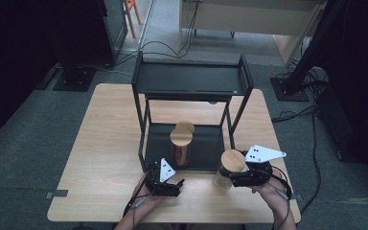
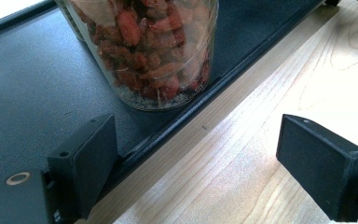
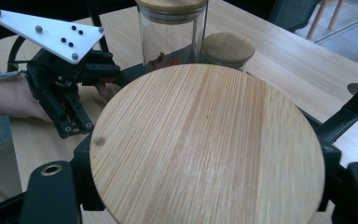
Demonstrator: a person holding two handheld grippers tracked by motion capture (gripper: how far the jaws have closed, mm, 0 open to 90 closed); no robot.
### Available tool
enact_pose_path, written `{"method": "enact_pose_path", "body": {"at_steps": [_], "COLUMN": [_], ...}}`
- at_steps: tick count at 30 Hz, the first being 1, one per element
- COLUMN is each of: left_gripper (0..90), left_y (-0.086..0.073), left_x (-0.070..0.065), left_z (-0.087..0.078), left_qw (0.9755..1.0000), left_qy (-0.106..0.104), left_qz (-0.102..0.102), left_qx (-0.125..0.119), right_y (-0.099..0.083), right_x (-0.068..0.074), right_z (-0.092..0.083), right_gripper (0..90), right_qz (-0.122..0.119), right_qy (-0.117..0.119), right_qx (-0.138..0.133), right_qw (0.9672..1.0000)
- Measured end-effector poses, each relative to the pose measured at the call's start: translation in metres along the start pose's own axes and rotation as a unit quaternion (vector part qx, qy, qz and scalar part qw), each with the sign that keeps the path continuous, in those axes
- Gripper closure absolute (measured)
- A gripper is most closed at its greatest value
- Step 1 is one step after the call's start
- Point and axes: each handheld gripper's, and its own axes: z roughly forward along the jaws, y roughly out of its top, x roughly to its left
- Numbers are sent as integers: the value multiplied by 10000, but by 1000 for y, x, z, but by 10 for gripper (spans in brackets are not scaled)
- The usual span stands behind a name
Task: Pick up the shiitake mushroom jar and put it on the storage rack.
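table: light wooden table [image 1: 105, 143] on grey carpet, with a black two-tier metal rack [image 1: 191, 79] standing on its middle and reaching toward the far edge.
rack lower tray: dark tray [image 2: 23, 79] lying on the tabletop; its near rim runs just ahead of the left gripper.
berry jar: glass jar of red dried fruit [image 1: 181, 148] with a wooden lid, upright on the lower tray close to the tray's near rim; in the left gripper view its base [image 2: 158, 70] sits just inside that rim.
second jar: another wooden-lidded jar [image 1: 186, 127] directly behind the berry jar on the same tray, toward the tray's far side.
third jar: glass jar with round wooden lid [image 1: 233, 160], off the tray, near the table's near right corner; its contents cannot be made out.
left gripper: left gripper [image 1: 171, 184] near the table's near edge, just before the tray rim; jaws spread wide with nothing between them, bare wood showing in the gap [image 2: 191, 163].
right gripper: right gripper [image 1: 230, 178] at the third jar; its jaws sit on either side of the jar just under the lid [image 3: 207, 144], closed against it.
hands: a hand [image 1: 146, 194] behind the left gripper and a hand [image 1: 268, 189] behind the right one, both entering over the near edge.
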Motion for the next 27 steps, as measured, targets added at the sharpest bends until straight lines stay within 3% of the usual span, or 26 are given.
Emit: {"method": "enact_pose_path", "body": {"at_steps": [27], "left_gripper": [128], "left_y": [0], "left_x": [-1], "left_z": [0], "left_qw": [10000], "left_qy": [27], "left_qz": [65], "left_qx": [24], "right_y": [14], "right_x": [6], "right_z": [16], "right_gripper": [249], "right_qz": [192], "right_qy": [-167], "right_qx": [-5], "right_qw": [9997]}}
